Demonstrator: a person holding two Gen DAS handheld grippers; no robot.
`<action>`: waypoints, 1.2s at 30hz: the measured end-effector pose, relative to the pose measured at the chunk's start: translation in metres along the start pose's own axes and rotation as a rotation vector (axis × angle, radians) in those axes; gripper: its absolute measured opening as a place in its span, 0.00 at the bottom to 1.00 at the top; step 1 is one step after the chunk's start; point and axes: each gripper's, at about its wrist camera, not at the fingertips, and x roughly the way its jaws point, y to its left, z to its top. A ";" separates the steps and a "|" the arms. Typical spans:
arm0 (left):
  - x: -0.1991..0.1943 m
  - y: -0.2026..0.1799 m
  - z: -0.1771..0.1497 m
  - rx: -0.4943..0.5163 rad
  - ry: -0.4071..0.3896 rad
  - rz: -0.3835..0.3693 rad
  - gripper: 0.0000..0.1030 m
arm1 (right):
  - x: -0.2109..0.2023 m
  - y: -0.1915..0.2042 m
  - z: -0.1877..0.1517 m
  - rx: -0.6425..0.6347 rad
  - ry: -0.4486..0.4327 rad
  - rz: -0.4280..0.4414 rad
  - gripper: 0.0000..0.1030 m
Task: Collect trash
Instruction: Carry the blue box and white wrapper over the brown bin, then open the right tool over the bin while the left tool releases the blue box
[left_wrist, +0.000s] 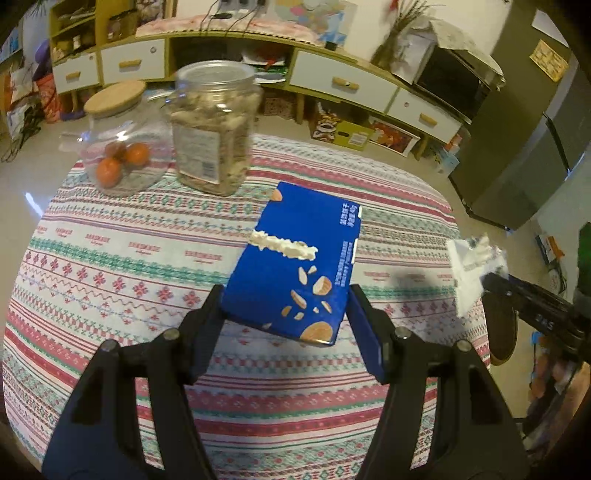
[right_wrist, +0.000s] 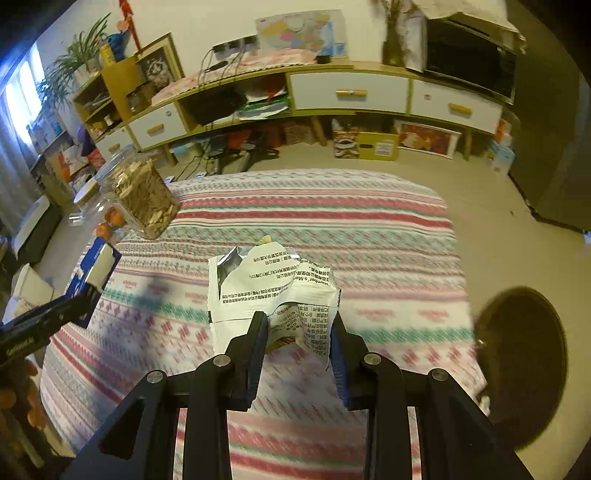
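the left gripper (left_wrist: 286, 295) has the blue snack box (left_wrist: 295, 262) clamped between its two fingers, jaws pinching the near end of the box from either long side, and the box is up off the patterned tablecloth (left_wrist: 110, 258). its long axis runs straight out along the fingers, away from the camera and leaning a touch to the right, with the far short end pointing toward the far edge of the table and the printed face turned up to the lens. most of the box sticks out well past the fingertips; only the near corner area sits between the pads. over on the right, the right gripper (right_wrist: 298, 325) is pinching a crumpled white wrapper (right_wrist: 273, 291), jaws drawn close on the lower part of it, and the wrapper fans upward and outward beyond the tips, its printed side facing the camera, its silvery inside showing at the upper left corner. it too hangs clear above the cloth. in the left view that wrapper (left_wrist: 472, 269) shows at the right edge, held at the tip of the right gripper (left_wrist: 491, 280), well apart from the box. at the far left of the table stand a tall clear jar (left_wrist: 214, 129) of pale snacks and, just beside it, a round glass jar (left_wrist: 122, 140) with a wooden lid and orange fruit inside. a dark round object (right_wrist: 521, 365) sits off the table's right edge.
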 end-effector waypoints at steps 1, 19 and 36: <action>0.000 -0.004 -0.002 0.008 0.000 0.000 0.64 | -0.008 -0.009 -0.004 0.014 -0.002 -0.005 0.32; 0.018 -0.127 -0.035 0.208 0.036 -0.097 0.64 | -0.061 -0.136 -0.062 0.301 -0.043 -0.019 0.15; 0.041 -0.183 -0.052 0.298 0.100 -0.146 0.64 | -0.053 -0.212 -0.101 0.509 0.030 -0.038 0.59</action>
